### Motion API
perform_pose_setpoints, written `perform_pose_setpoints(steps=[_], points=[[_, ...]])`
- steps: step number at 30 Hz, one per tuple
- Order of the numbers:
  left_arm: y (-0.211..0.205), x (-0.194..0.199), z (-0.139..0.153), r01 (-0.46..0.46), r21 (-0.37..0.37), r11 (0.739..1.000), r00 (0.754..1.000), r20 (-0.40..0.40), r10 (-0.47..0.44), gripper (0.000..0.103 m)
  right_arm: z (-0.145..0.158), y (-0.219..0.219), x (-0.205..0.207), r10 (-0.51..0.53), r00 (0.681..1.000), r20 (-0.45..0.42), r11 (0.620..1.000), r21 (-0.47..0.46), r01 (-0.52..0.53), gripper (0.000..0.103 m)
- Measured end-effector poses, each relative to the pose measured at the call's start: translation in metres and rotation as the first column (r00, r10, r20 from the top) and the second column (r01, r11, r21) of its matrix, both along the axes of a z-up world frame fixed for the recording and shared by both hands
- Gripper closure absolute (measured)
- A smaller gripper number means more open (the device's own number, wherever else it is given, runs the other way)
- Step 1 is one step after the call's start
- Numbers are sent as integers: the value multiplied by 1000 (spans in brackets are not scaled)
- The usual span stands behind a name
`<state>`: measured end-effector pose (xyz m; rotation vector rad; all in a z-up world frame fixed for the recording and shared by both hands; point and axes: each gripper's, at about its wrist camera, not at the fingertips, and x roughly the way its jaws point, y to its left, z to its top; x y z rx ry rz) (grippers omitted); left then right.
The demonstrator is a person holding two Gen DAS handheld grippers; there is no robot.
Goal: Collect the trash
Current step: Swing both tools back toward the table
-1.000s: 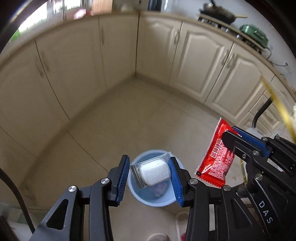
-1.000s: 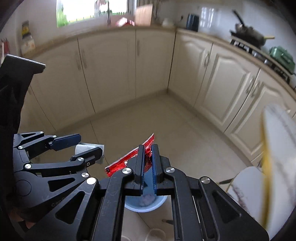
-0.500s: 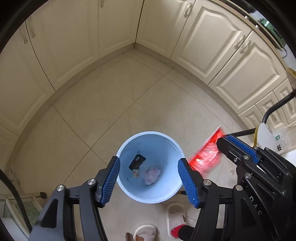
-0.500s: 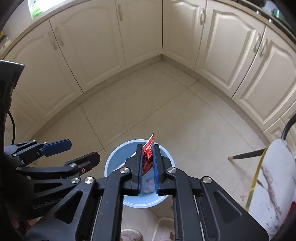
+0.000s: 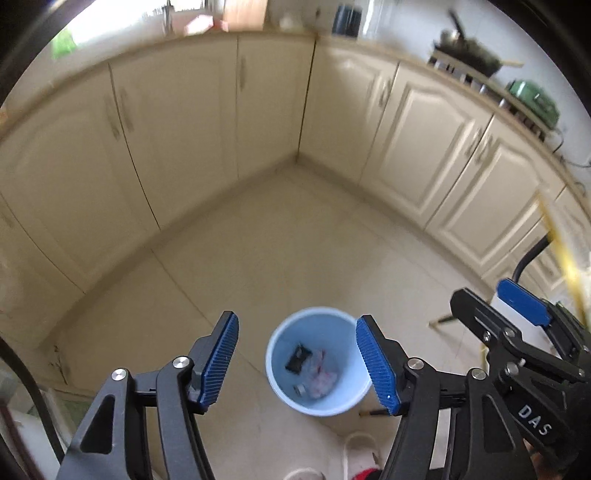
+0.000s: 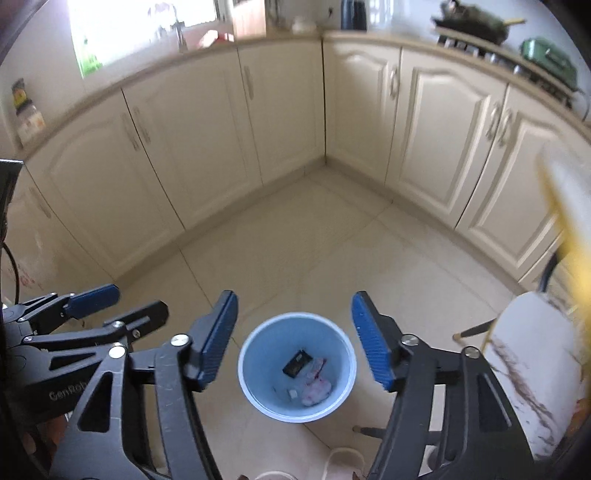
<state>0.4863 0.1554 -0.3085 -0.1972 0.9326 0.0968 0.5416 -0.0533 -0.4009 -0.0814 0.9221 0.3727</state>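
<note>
A light blue trash bin stands on the tiled floor below both grippers. Inside it lie a black wrapper and pale pink-white scraps. My left gripper hangs above the bin with blue pads apart, its jaws opening and nothing between them. My right gripper is also over the bin, jaws opening wide and empty; it also shows at the right of the left wrist view. The left gripper shows at the left of the right wrist view.
Cream kitchen cabinets wrap the corner behind the bin. A white marbled chair seat with dark legs stands to the right. A stove with a pan and a green pot sits on the counter. Slippers lie near the bottom edge.
The left gripper let go of the clear packet with the white pad; the right gripper opened and released the red wrapper. Both grippers now hang empty over the bin.
</note>
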Motion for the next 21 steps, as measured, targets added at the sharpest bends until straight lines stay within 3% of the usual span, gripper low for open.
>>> perform_pose_setpoints(steps=[3, 7, 9, 13, 17, 21], points=[[-13, -30, 45, -29, 46, 999, 993, 112, 24, 29, 45, -6, -26, -25, 996, 87, 1000, 7, 25, 14], [-39, -73, 89, -48, 77, 996, 970, 241, 28, 19, 107, -24, -71, -62, 975, 212, 998, 33, 57, 3], [-57, -95, 106, -43, 81, 996, 954, 299, 17, 11, 138, -38, -97, -84, 956, 282, 996, 45, 74, 1], [-99, -144, 133, -8, 104, 995, 912, 409, -35, 9, 190, -63, -145, -152, 906, 396, 988, 65, 137, 0], [-154, -194, 152, 7, 145, 989, 849, 521, -82, 4, 236, -90, -193, -211, 842, 496, 977, 73, 201, 0], [-195, -240, 168, -4, 157, 988, 776, 624, -95, 2, 274, -114, -238, -267, 757, 596, 957, 72, 280, 0]])
